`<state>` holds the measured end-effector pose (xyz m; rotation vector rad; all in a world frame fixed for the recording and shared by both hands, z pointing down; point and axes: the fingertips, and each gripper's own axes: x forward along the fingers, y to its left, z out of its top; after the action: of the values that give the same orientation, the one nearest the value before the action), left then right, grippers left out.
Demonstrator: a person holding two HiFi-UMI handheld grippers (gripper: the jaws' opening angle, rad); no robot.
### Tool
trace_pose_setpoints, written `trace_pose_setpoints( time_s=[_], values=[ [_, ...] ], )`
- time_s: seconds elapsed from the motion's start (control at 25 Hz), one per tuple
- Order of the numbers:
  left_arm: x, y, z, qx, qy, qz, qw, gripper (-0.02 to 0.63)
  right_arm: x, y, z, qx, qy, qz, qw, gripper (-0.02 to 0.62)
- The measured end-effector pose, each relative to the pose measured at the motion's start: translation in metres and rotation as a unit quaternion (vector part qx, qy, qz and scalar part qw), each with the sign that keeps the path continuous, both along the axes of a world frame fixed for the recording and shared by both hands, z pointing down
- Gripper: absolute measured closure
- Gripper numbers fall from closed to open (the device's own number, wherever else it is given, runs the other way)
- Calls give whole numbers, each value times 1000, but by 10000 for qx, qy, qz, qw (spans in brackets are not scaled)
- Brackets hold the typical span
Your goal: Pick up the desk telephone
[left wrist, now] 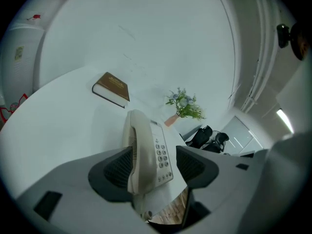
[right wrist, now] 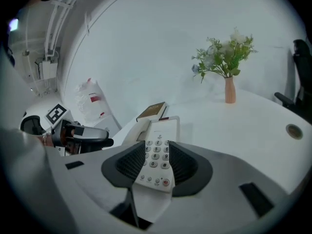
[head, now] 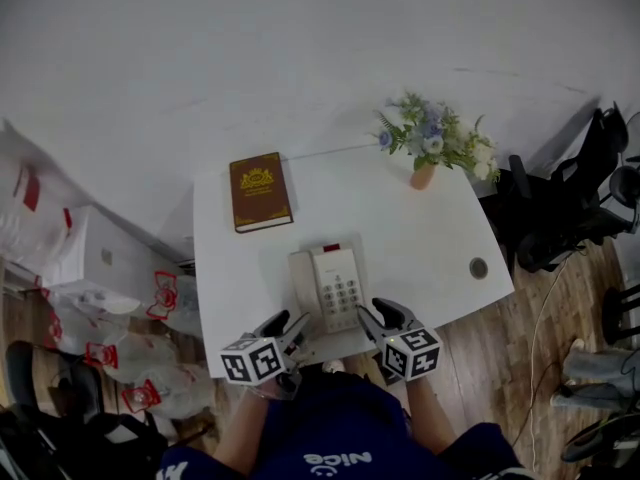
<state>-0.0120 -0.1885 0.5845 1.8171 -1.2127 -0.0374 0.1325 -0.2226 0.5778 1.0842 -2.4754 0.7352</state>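
The desk telephone [head: 328, 286] lies on the white table [head: 430, 238], close to the near edge and a little left of the middle, with its handset [left wrist: 139, 150] resting on the left side and the keypad [right wrist: 157, 157] on the right. The person stands at this edge and holds both claws low over the table. The left gripper [head: 295, 326] is just beside the near left corner of the telephone, and its jaws stand apart and press on nothing. The right gripper [head: 372, 318] is just beside the near right corner, also with jaws apart and nothing gripped. Farther back lies a brown book [head: 260, 190], and a small vase of flowers [head: 435, 148] stands at the far right.
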Motion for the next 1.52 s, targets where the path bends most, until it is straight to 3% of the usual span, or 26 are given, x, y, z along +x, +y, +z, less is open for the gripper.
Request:
trace_pose_setpoints(
  time_s=[0.36,0.52,0.6,0.68,0.84,1.0,1.24,1.52],
  values=[
    [-2,-22,6,-474,953,257,9940,297,-1,-29,5,-830,-640,134,9944,412],
    [-5,-33,12,-587,1080,337,9918,278,-4,-42,13,-1161,-792,43,9901,399],
    [-5,-37,14,-574,1193,453,9902,272,-8,-48,14,-1317,-1012,-18,9861,351],
    [-5,-40,17,-611,1338,498,9879,268,-10,-53,17,-1516,-1212,-51,9810,347],
    [-11,-48,29,-794,1318,390,9873,265,-9,-63,31,-1856,-1225,-68,9749,347],
    [-11,-49,43,-1016,1150,599,9863,256,-13,-69,47,-2089,-1008,-182,9725,347],
    [7,-50,49,-1034,1410,1211,9771,244,-23,-72,54,-2274,-1214,-394,9654,347],
    [11,-58,66,-1362,1622,1156,9705,244,-26,-79,68,-2627,-1277,-241,9561,347]
  ],
)
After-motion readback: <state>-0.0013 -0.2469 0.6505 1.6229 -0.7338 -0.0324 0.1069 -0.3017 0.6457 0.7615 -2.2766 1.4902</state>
